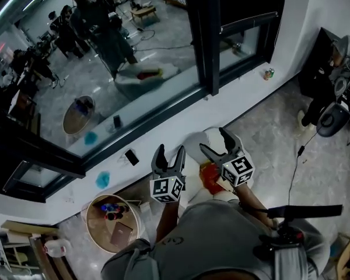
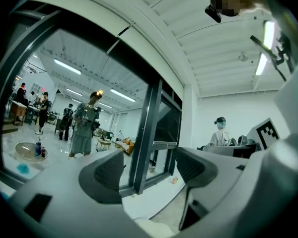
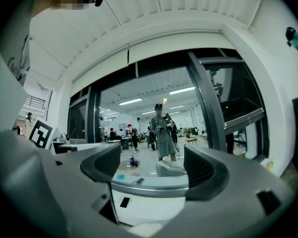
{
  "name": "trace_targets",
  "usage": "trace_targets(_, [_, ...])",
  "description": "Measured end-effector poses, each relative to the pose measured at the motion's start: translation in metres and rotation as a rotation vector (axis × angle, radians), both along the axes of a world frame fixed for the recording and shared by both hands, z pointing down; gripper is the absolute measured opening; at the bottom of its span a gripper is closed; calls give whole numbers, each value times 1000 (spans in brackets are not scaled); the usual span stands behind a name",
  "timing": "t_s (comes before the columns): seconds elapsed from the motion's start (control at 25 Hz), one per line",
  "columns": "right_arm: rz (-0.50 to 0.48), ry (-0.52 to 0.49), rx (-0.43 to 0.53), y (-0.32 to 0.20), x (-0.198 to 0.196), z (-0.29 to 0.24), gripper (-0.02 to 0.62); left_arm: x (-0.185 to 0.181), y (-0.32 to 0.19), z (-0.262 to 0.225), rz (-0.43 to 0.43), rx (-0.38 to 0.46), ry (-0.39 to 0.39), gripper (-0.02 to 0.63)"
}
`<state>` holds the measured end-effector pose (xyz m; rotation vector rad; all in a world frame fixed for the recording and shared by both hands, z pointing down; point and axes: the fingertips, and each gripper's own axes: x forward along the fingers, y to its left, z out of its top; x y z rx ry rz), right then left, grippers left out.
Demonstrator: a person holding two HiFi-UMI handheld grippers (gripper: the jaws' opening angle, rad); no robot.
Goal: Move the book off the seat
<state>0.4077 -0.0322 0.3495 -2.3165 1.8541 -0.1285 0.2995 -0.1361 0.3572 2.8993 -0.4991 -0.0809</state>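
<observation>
Both grippers are held level and point at the big window (image 1: pixel 105 69), not at the work. The book is below them, so neither gripper view shows it.

In the head view the book (image 1: pixel 209 178) is the red thing lying on the white seat (image 1: pixel 192 147), at about 4 o'clock from the left gripper (image 1: pixel 169 155) and about 6 o'clock from the right gripper (image 1: pixel 213 141). The right gripper's marker cube partly covers it. It seems to lie flat, though too little shows to be sure.

The left gripper (image 2: pixel 149 162) has its tongs spread with nothing between them, only the window frame and the floor beyond. The right gripper (image 3: pixel 151 165) is the same, jaws well apart and empty, with the window sill (image 3: pixel 154 190) and the glass seen through the gap.

I judge this a carrying posture: tongs spread ahead of time so that either can slip over an edge of the book once tipped downward. No grasp has begun and the book is untouched on the seat.

The next move calls for pitching one gripper steeply down toward 6 o'clock and closing on a free edge. The right one hangs nearer over the book. A flat book gives little edge to pinch, so it could slide across the smooth seat instead of lifting.

A round wooden table (image 1: pixel 96 235) at 8 o'clock from the left gripper is a likely place to set it down.
</observation>
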Motion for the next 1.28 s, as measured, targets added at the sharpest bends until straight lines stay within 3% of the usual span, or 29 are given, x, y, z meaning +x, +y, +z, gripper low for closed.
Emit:
trace_targets(0.48, [62, -52, -95, 13, 20, 40, 410, 36, -4, 45, 62, -52, -73, 344])
trace_targets(0.68, [85, -110, -134, 22, 24, 84, 410, 52, 10, 85, 137, -45, -167, 344])
trace_targets(1.0, [206, -131, -240, 40, 76, 188, 410, 100, 30, 192, 210, -47, -290, 344])
trace_targets(1.28, [325, -214, -312, 66, 105, 340, 410, 148, 46, 336, 302, -61, -345, 344])
